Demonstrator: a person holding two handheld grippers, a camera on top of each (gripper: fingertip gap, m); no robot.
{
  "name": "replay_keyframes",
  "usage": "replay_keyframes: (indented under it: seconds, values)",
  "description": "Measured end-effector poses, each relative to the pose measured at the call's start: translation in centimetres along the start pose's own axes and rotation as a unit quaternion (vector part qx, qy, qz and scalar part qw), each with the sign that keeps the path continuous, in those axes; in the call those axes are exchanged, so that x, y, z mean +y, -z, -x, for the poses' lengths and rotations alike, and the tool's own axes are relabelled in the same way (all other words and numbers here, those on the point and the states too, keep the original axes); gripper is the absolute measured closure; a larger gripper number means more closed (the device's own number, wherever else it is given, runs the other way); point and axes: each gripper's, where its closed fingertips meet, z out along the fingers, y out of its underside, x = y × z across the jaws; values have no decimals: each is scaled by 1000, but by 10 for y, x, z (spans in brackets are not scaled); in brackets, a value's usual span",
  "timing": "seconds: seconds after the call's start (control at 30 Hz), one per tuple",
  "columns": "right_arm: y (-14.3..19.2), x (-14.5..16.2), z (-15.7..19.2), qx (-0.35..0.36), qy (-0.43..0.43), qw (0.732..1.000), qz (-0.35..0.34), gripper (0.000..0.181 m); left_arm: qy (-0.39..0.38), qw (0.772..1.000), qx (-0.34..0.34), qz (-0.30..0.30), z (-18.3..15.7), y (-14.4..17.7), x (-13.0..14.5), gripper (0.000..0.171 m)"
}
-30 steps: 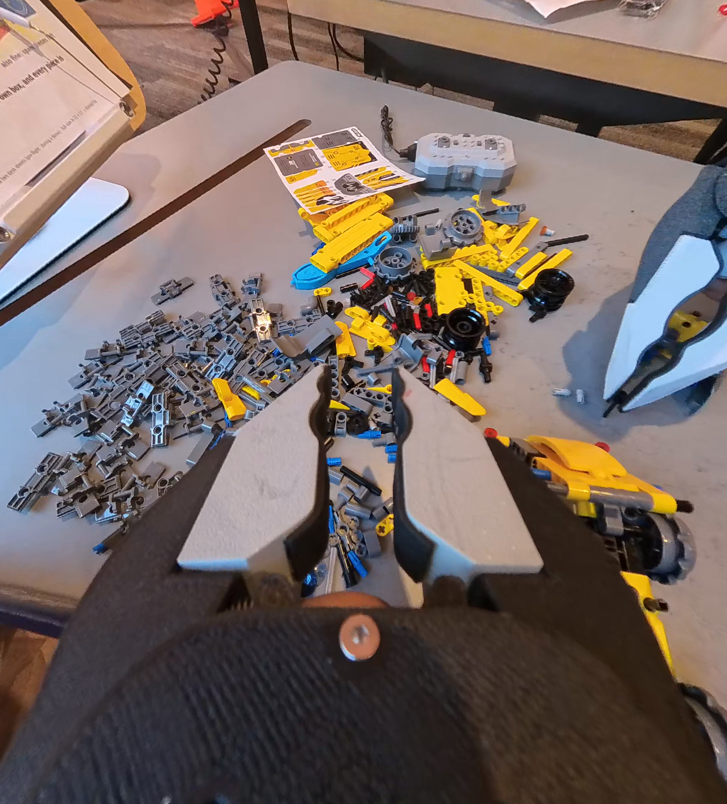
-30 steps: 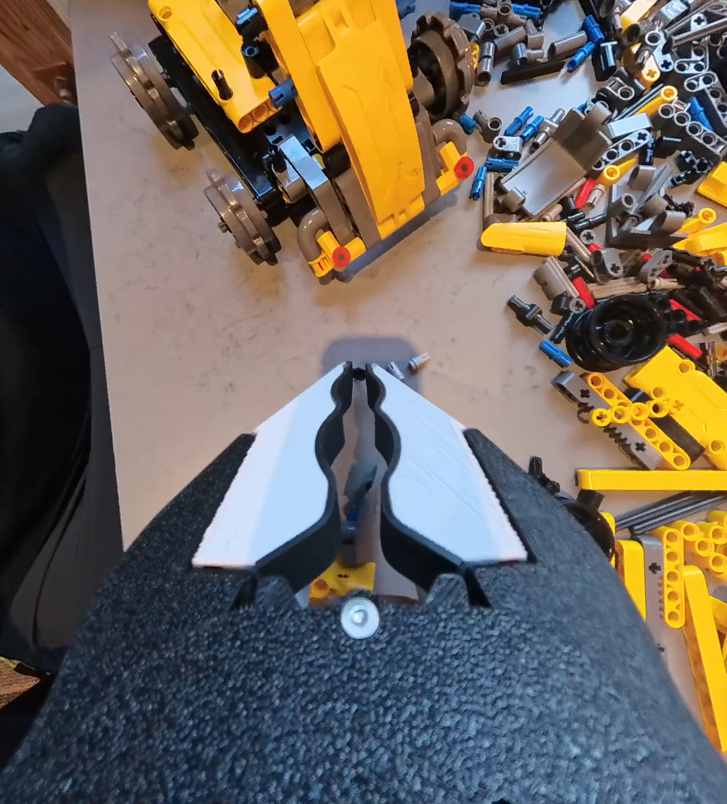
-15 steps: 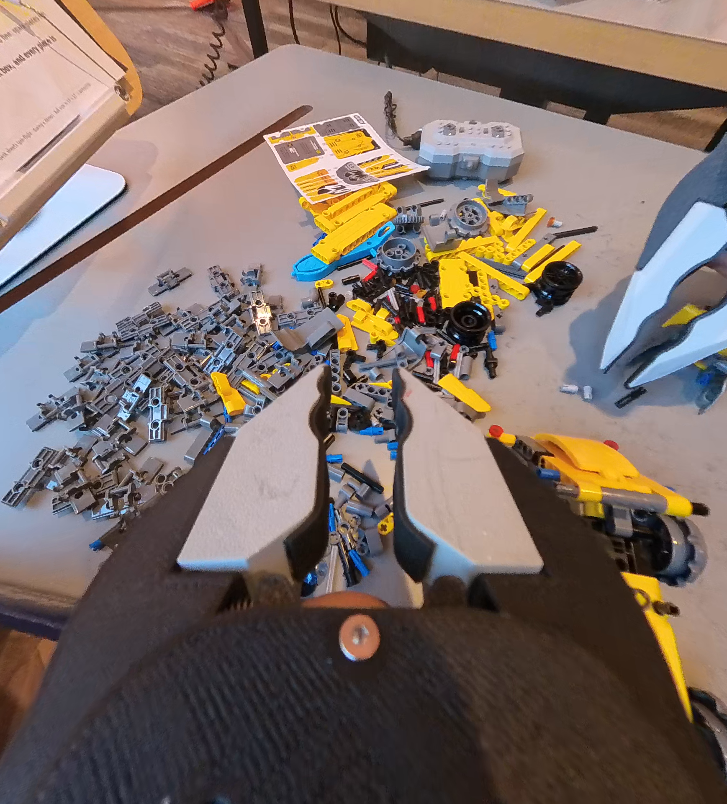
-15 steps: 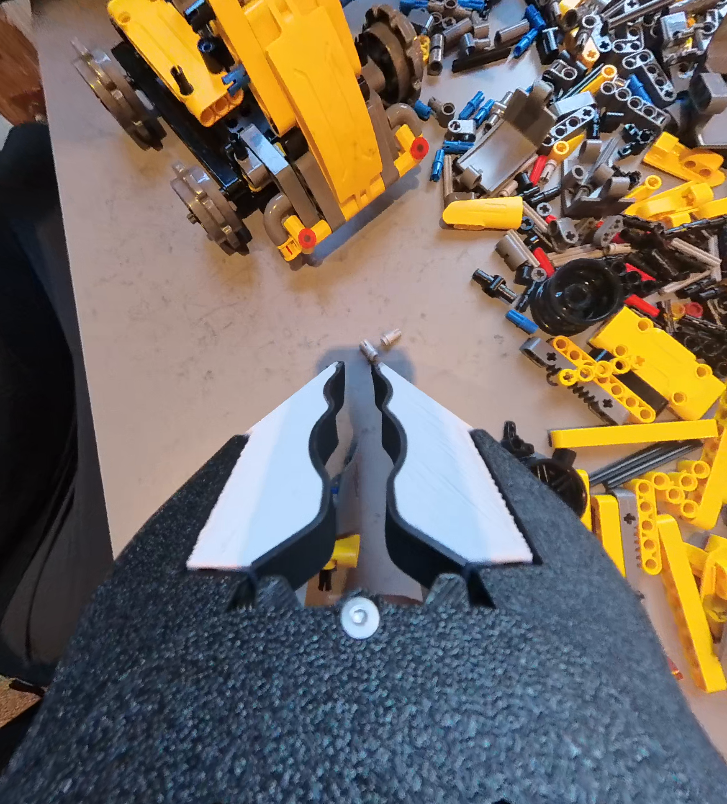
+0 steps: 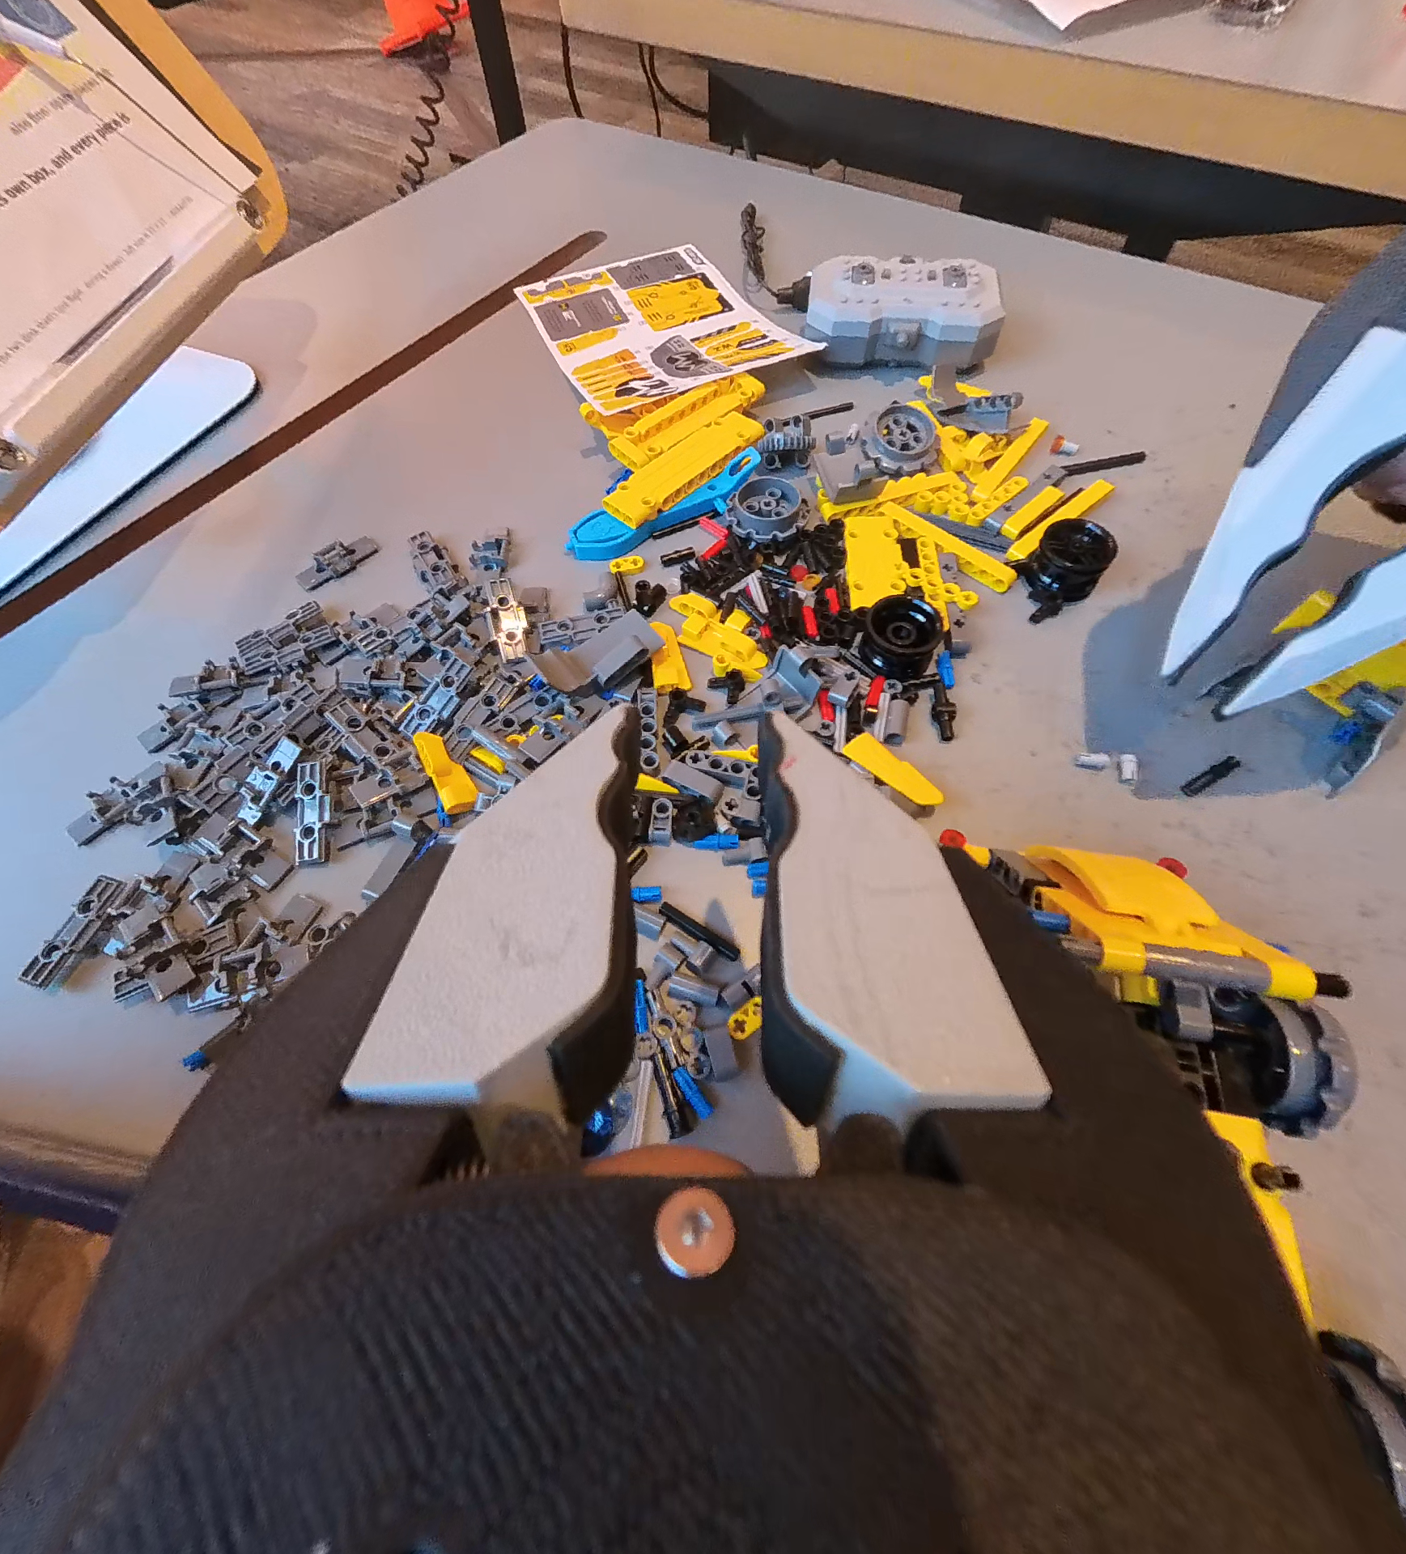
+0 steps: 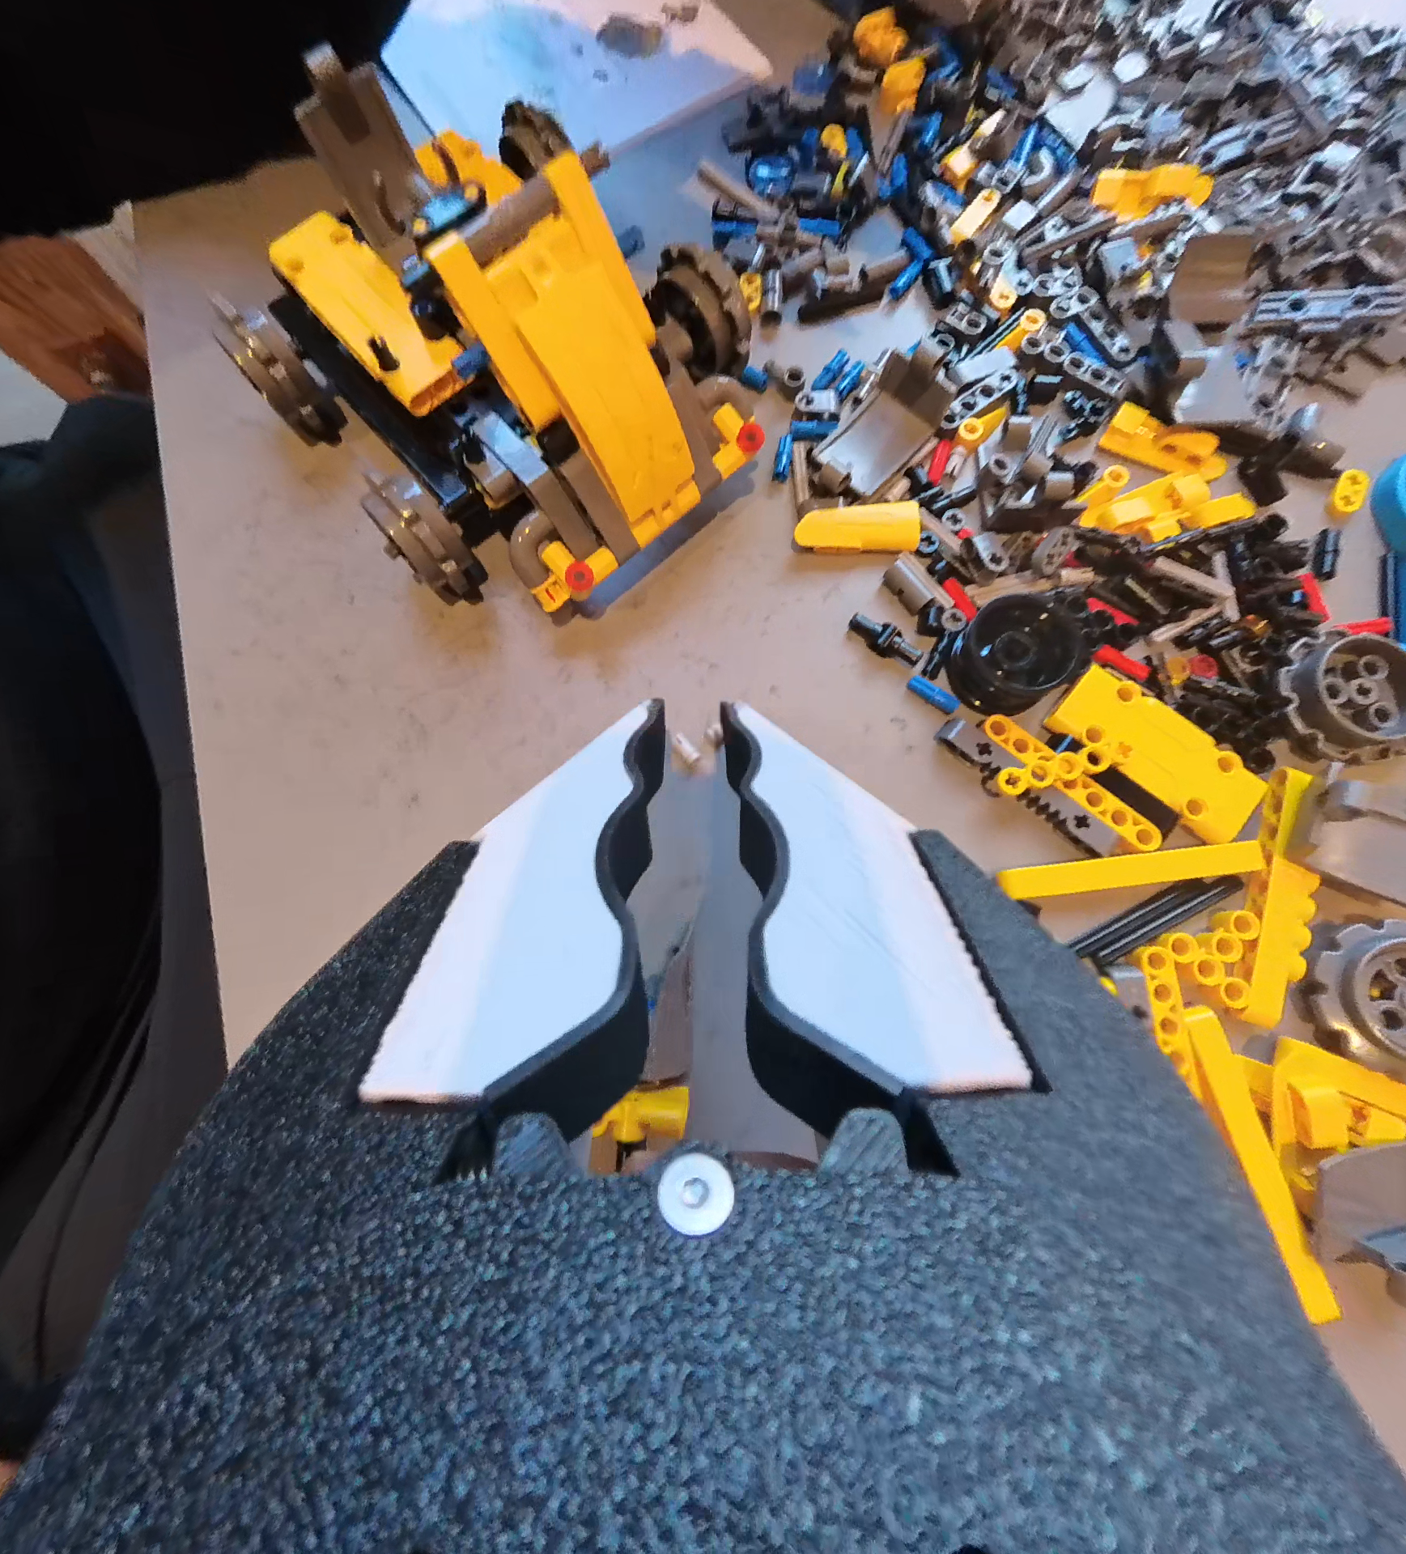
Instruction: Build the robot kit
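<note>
My left gripper [image 5: 695, 721] is open and empty, hovering over a pile of small grey, black, blue and yellow building pieces [image 5: 766, 639]. A part-built yellow vehicle [image 5: 1145, 942] stands just right of it, and shows in the right wrist view [image 6: 514, 378]. My right gripper [image 6: 691, 710] is open and empty, low over the table. Two tiny grey pins [image 6: 687, 744] lie between its tips. In the left wrist view the right gripper [image 5: 1195, 694] stands over a small yellow and grey assembly [image 5: 1389, 685] lying on the table.
A spread of grey track links [image 5: 262, 757] lies left. A sticker sheet [image 5: 657, 328] and a grey battery box [image 5: 901, 311] sit at the back. A document stand [image 5: 52, 252] is at far left. Black wheels [image 6: 1015, 652] and yellow beams [image 6: 1128, 870] lie right of the right gripper. My right fingertips sit around 15 centimeters from my left ones.
My right gripper, shut on the yellow and grey assembly a second ago, has opened and let it go onto the table, then tilted up. My left gripper has barely moved.
</note>
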Motion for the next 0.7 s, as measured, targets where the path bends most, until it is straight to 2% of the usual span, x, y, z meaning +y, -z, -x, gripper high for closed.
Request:
replay_keyframes:
  seconds: [0.37,0.7]
  values:
    - [34,-33,-28,81,-31,986,-139,168,3,1000,-1,3,1,-2,2,145]
    - [39,-33,-35,97,-44,983,-148,168,1,1000,-7,7,4,-4,4,146]
